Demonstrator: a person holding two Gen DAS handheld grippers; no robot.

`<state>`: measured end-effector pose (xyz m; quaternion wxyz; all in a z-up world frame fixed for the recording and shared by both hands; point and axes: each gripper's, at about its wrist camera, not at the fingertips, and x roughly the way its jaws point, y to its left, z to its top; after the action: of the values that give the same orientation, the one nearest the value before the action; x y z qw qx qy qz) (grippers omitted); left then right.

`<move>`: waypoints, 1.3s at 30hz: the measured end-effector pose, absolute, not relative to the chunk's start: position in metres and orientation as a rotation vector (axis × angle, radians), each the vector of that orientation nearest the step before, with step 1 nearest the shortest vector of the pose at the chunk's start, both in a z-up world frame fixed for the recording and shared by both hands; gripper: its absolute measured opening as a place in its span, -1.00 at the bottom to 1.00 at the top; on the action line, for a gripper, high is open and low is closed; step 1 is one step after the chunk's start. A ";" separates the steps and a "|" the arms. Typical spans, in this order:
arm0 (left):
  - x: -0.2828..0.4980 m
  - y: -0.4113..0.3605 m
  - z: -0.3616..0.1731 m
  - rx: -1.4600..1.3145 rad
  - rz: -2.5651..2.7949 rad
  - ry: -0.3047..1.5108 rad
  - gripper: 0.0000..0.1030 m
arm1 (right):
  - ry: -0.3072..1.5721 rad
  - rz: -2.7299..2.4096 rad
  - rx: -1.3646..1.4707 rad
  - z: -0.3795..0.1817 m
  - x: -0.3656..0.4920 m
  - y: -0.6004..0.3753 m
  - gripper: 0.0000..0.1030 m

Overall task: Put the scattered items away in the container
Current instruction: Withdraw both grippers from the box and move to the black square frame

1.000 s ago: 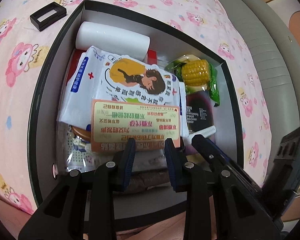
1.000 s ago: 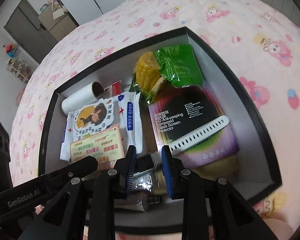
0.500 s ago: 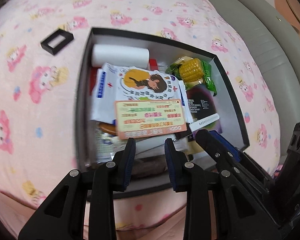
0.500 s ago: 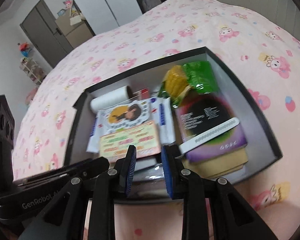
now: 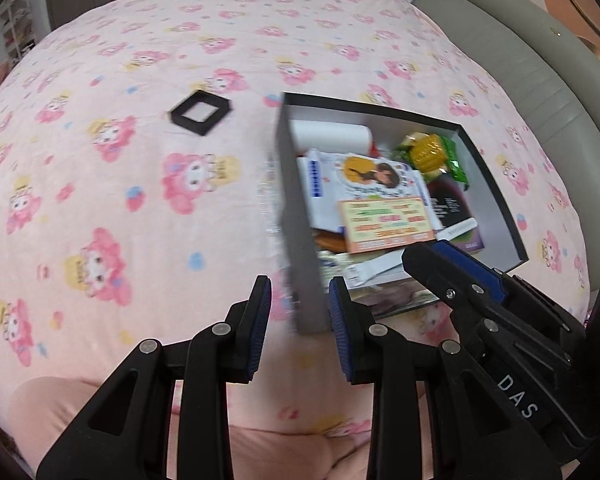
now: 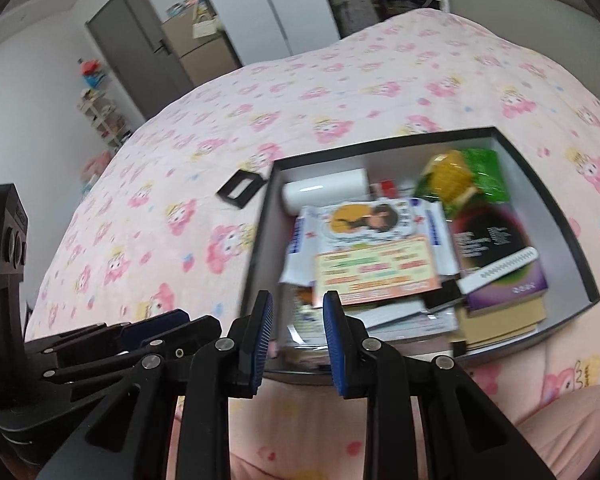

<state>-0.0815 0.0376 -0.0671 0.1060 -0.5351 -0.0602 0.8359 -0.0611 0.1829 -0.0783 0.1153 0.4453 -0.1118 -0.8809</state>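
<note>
Lying ahead-left of the empty, slightly open left hand-held gripper (image 5: pixel 296 320), nearer than the right, the small black frame (image 5: pixel 201 112) points toward the box (image 5: pixel 296 240).

Left wrist view looks steeply down along its fingers from the near edge of the bed (image 5: pixel 148 184), the box (image 5: pixel 300 264) right of centre. Right wrist view faces less steeply, from the box's (image 6: pixel 580 264) near side, taking in the room beyond. Both share box, bedspread and black frame (image 5: pixel 201 111) (image 6: pixel 241 189).
</note>
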 end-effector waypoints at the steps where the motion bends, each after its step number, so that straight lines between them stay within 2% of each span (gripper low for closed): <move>1: -0.080 0.032 -0.066 -1.579 2.474 -0.175 -0.44 | -0.311 -2.573 1.305 -0.078 -0.061 0.175 -0.56; 20: -0.096 -0.072 -0.073 -1.544 2.567 -0.361 -0.42 | -0.167 -2.464 1.309 -0.082 -0.091 0.071 -0.56; 25: -0.114 -0.089 -0.077 -1.539 2.579 -0.418 -0.42 | -0.226 -2.425 1.357 -0.087 -0.113 0.058 -0.56; 33: -0.171 -0.097 -0.081 -1.507 2.575 -0.448 -0.42 | -0.307 -2.423 1.426 -0.093 -0.162 0.051 -0.56; 39: -0.236 -0.095 -0.092 -1.514 2.530 -0.484 -0.41 | -0.283 -2.466 1.442 -0.088 -0.221 0.051 -0.56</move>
<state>-0.2356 -0.0953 -0.0918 0.0769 -0.5053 -0.1614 0.8442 -0.2211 0.0514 -0.0879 0.1351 0.4977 -0.0978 -0.8512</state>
